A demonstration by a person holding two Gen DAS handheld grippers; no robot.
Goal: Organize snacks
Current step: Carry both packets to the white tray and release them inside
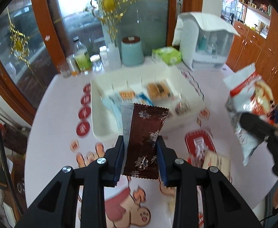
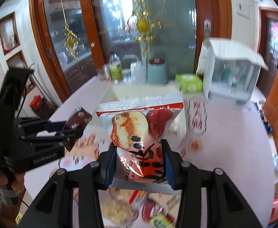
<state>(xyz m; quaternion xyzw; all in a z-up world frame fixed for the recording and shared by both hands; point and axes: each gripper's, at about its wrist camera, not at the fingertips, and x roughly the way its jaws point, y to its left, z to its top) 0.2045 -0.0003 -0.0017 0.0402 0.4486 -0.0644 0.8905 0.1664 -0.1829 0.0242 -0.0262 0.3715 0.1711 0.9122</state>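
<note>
Snacks fill both of our grippers. Our left gripper [image 1: 140, 152] pinches a dark brown packet [image 1: 144, 133] printed with silver snowflakes; its blue pads press on the packet's two long edges and the packet stands up out of the jaws, its top edge leaning a little to the right. A silvery wrapper edge [image 1: 126, 121] shows just behind the packet's left side, caught between the same pads.

Beyond the left jaws, past the packet's top, sits a white divided box [image 1: 101, 125] on the table [image 1: 59, 98]. Its compartments hold several small wrapped snacks, blurred, so we cannot tell them apart.

Our right gripper [image 2: 140, 161] clamps a puffy red-and-white bag [image 2: 139, 125] with fruit pictures and black lettering. The pads squeeze the bag's lower half, which narrows between them, and the wider top rises above the jaws. The same bag shows at the right edge of the left wrist view.

Below the right jaws, loose snacks [image 2: 118, 210] lie on the table, too smeared to name. Well ahead of both jaws, at the table's far edge, stand a teal canister [image 1: 132, 51], a green pack [image 1: 167, 55] and a white cabinet with a clear front [image 1: 207, 43]. To the left of the right jaws we see the left gripper side-on, with a hand [image 2: 4, 182] on its handle.
</note>
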